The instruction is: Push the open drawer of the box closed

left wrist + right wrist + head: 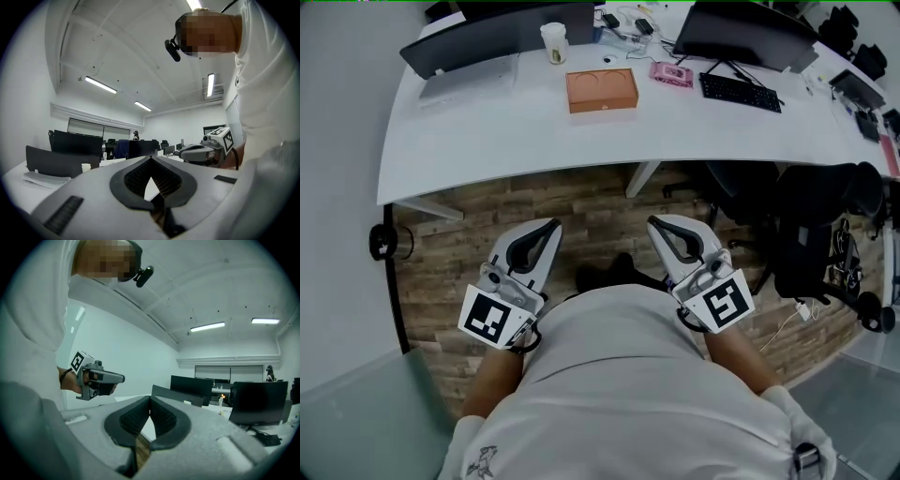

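Note:
The orange box [602,90] lies flat on the white desk [525,141], far ahead of both grippers; from here I cannot make out its drawer. My left gripper [555,224] is held close to the body over the wooden floor, short of the desk's front edge, its tips together with nothing between them. My right gripper [652,222] hangs beside it, also shut and empty. The left gripper view shows its own jaws [150,158] closed and the right gripper [206,151] alongside. The right gripper view shows closed jaws [150,398] and the left gripper [101,378].
On the desk stand a paper cup [554,42], a pink item [671,74], a black keyboard [741,92], two monitors [750,33] and a laptop [469,77]. Black chairs [811,225] crowd the right under the desk. A glass panel [356,412] sits at lower left.

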Demonstrator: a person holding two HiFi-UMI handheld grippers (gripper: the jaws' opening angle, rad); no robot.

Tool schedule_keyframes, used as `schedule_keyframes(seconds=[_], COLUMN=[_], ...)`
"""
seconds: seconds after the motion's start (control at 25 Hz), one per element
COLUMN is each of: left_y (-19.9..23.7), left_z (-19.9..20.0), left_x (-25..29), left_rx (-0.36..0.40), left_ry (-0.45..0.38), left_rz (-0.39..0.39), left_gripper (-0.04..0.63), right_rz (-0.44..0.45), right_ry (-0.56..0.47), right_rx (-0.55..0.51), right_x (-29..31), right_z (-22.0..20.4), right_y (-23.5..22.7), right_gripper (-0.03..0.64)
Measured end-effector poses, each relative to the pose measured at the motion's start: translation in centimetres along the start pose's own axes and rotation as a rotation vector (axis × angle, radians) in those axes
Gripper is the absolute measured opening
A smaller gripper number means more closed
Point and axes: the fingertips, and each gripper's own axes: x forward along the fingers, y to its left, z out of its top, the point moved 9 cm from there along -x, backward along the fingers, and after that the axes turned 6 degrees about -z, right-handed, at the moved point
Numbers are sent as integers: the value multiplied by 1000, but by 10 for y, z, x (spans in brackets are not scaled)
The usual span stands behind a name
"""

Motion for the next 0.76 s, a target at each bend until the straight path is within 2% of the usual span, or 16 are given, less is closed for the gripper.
schedule_keyframes(seconds=[0.76], left_y=[0], left_z=[-1], left_x=[-16], left_rx=[-15], left_ry=[-19], left_rz=[-17], left_gripper=[-2], right_rz=[6], right_ry=[-10], right_rx=[-10], right_x=[5], right_z=[13], right_y=[21], right_gripper=[3])
